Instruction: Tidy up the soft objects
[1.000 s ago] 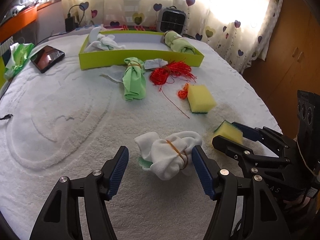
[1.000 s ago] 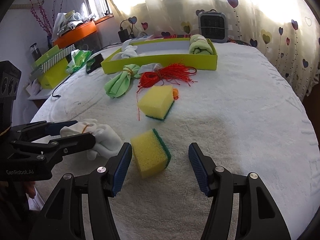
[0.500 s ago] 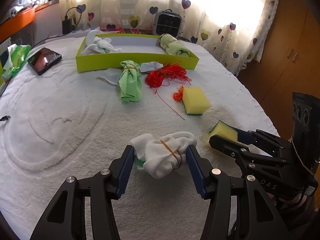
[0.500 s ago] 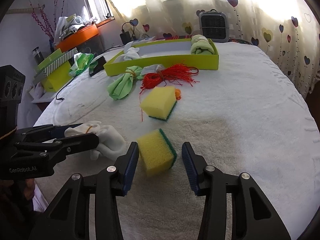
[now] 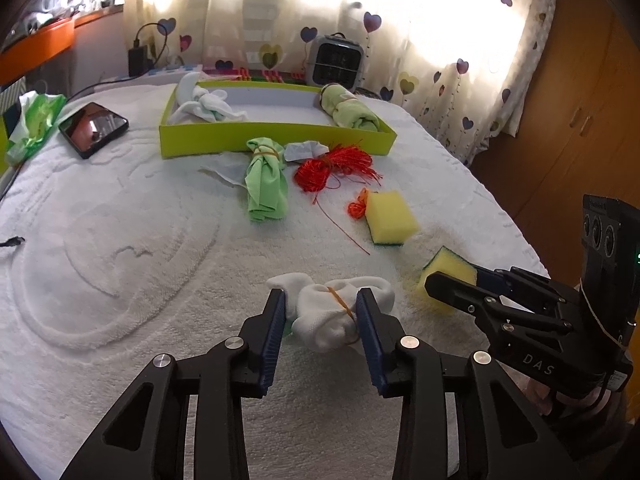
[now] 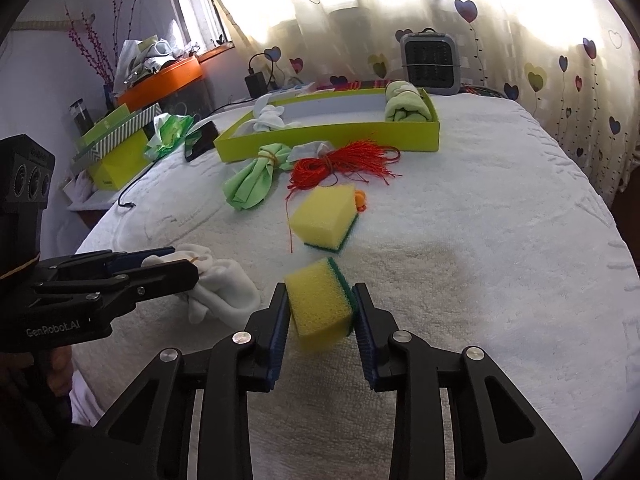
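A: What has the left gripper got?

B: Its jaws are closing on the white cloth bundle, pads touching both sides; the bundle lies crosswise between them on the white towel

A: And the right gripper?

B: Closing too, squeezing the near yellow sponge, green face to the right pad

A: Where does it all go?

B: I'd judge the green tray, straight ahead at the far side, well apart from both. The green cloth, red string and second sponge lie between, so the carry must go over them, the bundle's side being nearer the tray's open middle
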`<state>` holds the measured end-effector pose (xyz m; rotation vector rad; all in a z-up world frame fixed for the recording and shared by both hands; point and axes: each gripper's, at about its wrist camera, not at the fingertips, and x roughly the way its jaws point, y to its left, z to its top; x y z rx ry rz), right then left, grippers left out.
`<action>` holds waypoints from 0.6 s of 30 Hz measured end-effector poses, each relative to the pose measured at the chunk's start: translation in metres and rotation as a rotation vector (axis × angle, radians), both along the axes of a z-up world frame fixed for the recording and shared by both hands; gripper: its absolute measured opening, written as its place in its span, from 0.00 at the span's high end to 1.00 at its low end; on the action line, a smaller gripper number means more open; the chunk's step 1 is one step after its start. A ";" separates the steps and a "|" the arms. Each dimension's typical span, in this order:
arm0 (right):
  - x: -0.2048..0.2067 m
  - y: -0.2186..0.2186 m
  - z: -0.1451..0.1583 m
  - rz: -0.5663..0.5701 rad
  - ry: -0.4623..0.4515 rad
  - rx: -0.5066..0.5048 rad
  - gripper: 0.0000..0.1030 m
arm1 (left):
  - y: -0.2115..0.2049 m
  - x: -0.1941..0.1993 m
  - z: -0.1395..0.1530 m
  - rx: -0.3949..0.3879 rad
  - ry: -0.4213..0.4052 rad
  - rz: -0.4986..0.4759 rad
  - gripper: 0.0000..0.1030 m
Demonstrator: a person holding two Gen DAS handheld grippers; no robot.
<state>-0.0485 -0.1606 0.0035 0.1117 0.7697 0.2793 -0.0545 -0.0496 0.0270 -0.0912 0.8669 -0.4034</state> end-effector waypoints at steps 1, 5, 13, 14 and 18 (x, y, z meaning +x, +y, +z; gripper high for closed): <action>0.000 0.000 0.000 0.000 0.000 0.001 0.69 | 0.001 0.001 0.000 0.000 -0.001 0.004 0.66; 0.001 -0.001 0.000 -0.002 -0.001 -0.001 0.69 | 0.004 0.001 0.000 -0.003 -0.001 0.012 0.66; 0.001 -0.004 0.001 -0.019 -0.002 -0.008 0.69 | 0.014 -0.004 0.002 0.015 -0.026 0.039 0.66; 0.001 -0.004 0.001 -0.020 -0.003 -0.010 0.69 | 0.017 -0.004 0.003 0.024 -0.036 0.052 0.66; 0.001 -0.004 0.001 -0.022 -0.002 -0.010 0.69 | 0.027 -0.001 0.005 0.013 -0.039 0.086 0.66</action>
